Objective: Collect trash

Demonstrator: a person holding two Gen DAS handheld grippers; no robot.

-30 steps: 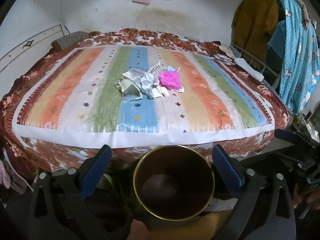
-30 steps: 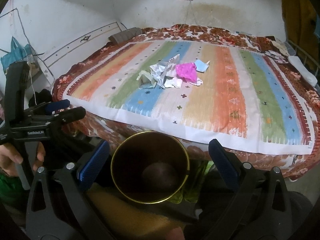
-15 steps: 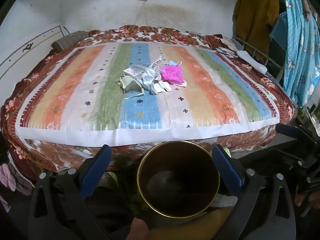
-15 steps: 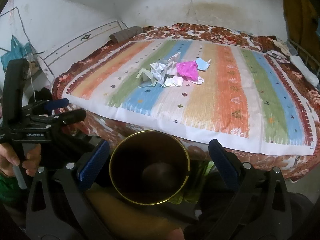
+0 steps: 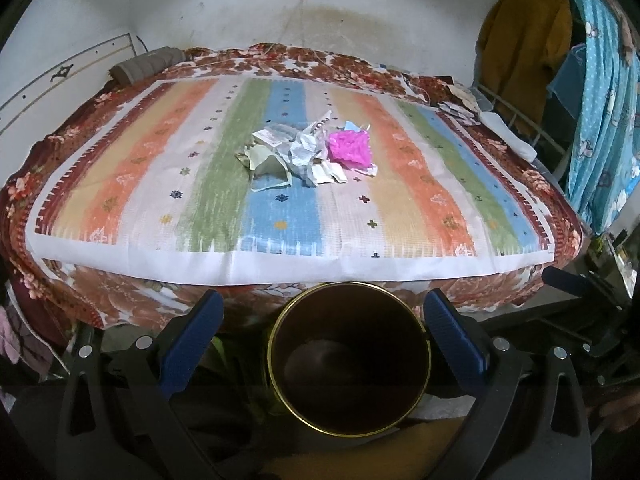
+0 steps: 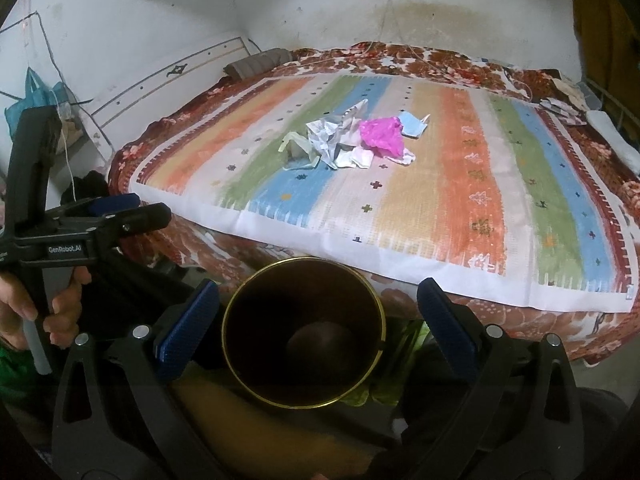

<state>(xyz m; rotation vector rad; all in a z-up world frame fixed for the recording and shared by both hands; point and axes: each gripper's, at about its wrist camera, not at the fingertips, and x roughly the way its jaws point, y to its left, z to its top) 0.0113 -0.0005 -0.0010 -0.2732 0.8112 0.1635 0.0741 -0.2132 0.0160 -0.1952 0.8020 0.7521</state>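
A pile of trash lies mid-bed on a striped mat: crumpled white paper, a pink plastic bag, pale green scraps and a blue face mask. A dark bin with a gold rim stands on the floor at the bed's near edge. My left gripper and right gripper are both open and empty, hovering above the bin, far from the trash. The left gripper also shows in the right wrist view.
The bed with a floral blanket fills the room up to the walls. Clothes hang at the right. A grey roll lies at the bed's far left. Small items sit at the far right corner.
Both grippers have shifted slightly; the view of the bed has risen and drawn a little closer. Both stay open over the bin.
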